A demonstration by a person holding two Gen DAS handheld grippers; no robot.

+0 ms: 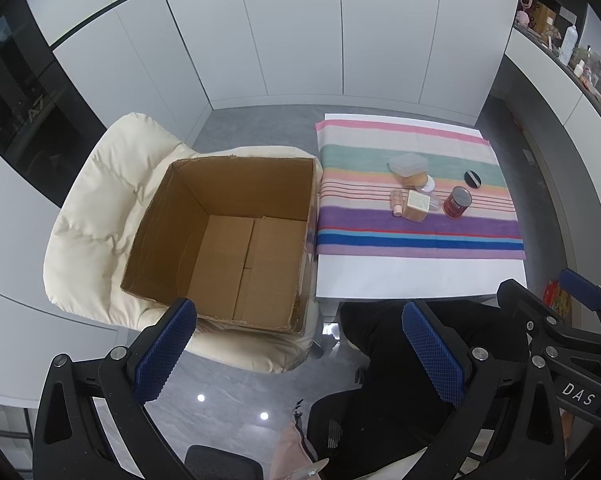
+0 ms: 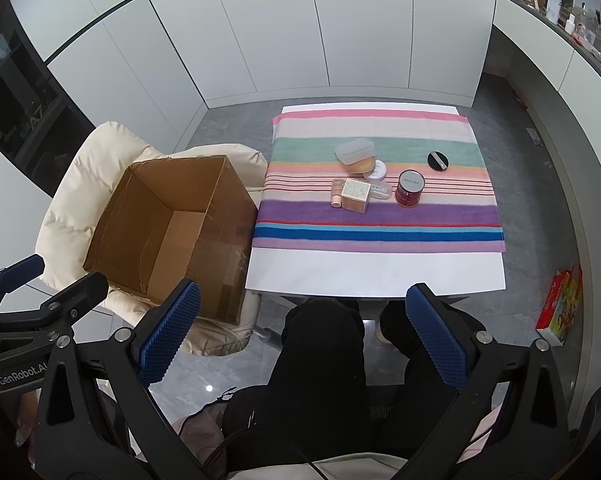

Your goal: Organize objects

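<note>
An open, empty cardboard box (image 1: pixel 236 240) (image 2: pixel 172 232) sits on a cream padded chair (image 1: pixel 96 200) left of the table. On a striped cloth (image 1: pixel 416 232) (image 2: pixel 380 224) lie a red tin (image 1: pixel 456 202) (image 2: pixel 409 188), a black round compact (image 1: pixel 472 179) (image 2: pixel 438 160), a clear lidded container (image 1: pixel 407 164) (image 2: pixel 354 150), a small square box (image 1: pixel 417 206) (image 2: pixel 355 195) and a pink tube (image 1: pixel 396 202) (image 2: pixel 336 192). My left gripper (image 1: pixel 300 352) is open and empty, held above the floor near the box. My right gripper (image 2: pixel 304 336) is open and empty, before the table's front edge.
The white table (image 2: pixel 372 272) stands by white wall cabinets. The person's dark-clothed legs (image 2: pixel 320 360) are under the table's front edge. A colourful box (image 2: pixel 560 304) lies on the floor at right. Shelves with bottles (image 1: pixel 568 44) run along the right wall.
</note>
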